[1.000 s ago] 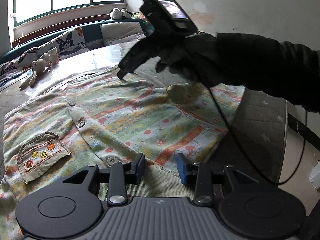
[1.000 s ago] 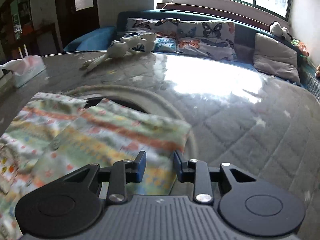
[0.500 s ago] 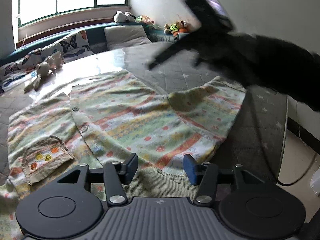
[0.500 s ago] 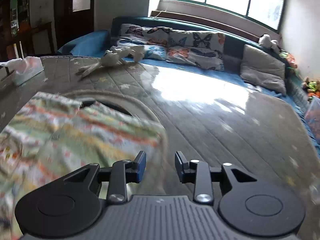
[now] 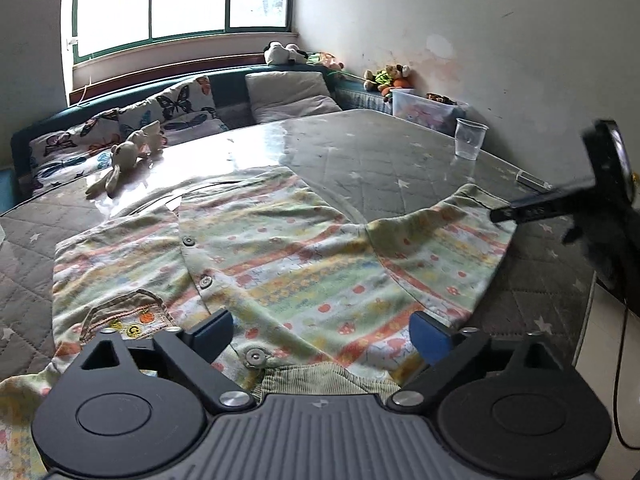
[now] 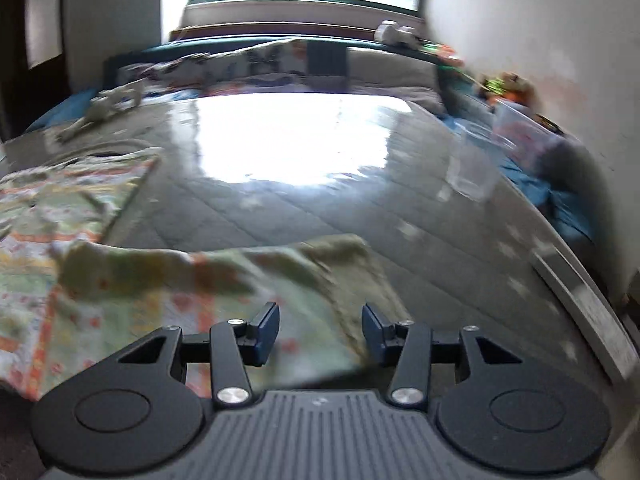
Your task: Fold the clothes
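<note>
Cardigan (image 5: 280, 264): striped kids' one, buttoned, spread front-up on the quilted table (image 5: 400, 168); looks laid flat so the folds come out square.
Sleeve (image 5: 444, 240): sticks out sideways from the cardigan's body toward the table edge, so my guess is it gets folded in.
Left gripper (image 5: 320, 330): parked over the cardigan's ribbed hem (image 5: 320, 378), jaws spread wide, nothing in them.
Right gripper (image 6: 320, 330): right over the sleeve end, jaws parted around the cloth but not pinching it; view's blurry though.
Cup (image 5: 471, 138): clear plastic, well beyond the cardigan, out of the way.
</note>
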Action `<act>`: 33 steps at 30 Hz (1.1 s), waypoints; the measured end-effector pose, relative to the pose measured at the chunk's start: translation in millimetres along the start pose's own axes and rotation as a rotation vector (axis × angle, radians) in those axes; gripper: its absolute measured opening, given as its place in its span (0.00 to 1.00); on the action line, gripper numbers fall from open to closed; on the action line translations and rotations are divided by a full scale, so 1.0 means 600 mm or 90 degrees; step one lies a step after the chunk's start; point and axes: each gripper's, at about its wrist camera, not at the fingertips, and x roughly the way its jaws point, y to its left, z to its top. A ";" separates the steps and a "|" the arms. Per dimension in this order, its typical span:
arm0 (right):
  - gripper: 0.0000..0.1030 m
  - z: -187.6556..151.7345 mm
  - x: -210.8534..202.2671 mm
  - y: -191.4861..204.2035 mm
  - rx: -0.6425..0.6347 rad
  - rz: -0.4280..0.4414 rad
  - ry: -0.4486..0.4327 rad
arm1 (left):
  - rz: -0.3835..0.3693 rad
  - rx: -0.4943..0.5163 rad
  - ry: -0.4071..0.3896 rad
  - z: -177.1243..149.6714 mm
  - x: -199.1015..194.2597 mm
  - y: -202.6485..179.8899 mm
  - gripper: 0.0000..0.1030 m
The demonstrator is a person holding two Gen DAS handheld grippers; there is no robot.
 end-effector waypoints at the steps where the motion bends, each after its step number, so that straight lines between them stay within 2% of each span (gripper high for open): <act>1: 0.45 -0.011 -0.004 -0.013 0.013 -0.011 -0.001 | 0.004 0.000 -0.001 0.001 0.000 -0.001 0.98; 6: 0.45 -0.023 -0.004 -0.041 0.038 -0.035 -0.009 | 0.025 -0.005 0.002 0.003 0.003 -0.001 1.00; 12: 0.43 -0.027 -0.001 -0.044 0.053 -0.019 -0.015 | 0.039 -0.020 0.004 0.003 0.004 0.004 1.00; 15: 0.31 -0.027 -0.001 -0.045 0.065 -0.011 -0.018 | 0.046 -0.023 0.008 0.003 0.007 0.006 1.00; 17: 0.14 -0.025 -0.004 -0.044 0.068 -0.002 -0.017 | 0.052 -0.024 0.012 0.002 0.010 0.008 1.00; 21: 0.08 -0.015 -0.020 -0.033 0.070 0.019 -0.034 | 0.072 -0.033 0.025 -0.002 0.016 0.016 1.00; 26: 0.08 0.023 -0.062 -0.004 0.064 0.103 -0.078 | 0.091 -0.057 0.033 -0.010 0.011 0.037 1.00; 33: 0.07 0.105 -0.125 0.089 0.019 0.264 -0.141 | 0.119 -0.102 0.020 -0.022 -0.015 0.077 1.00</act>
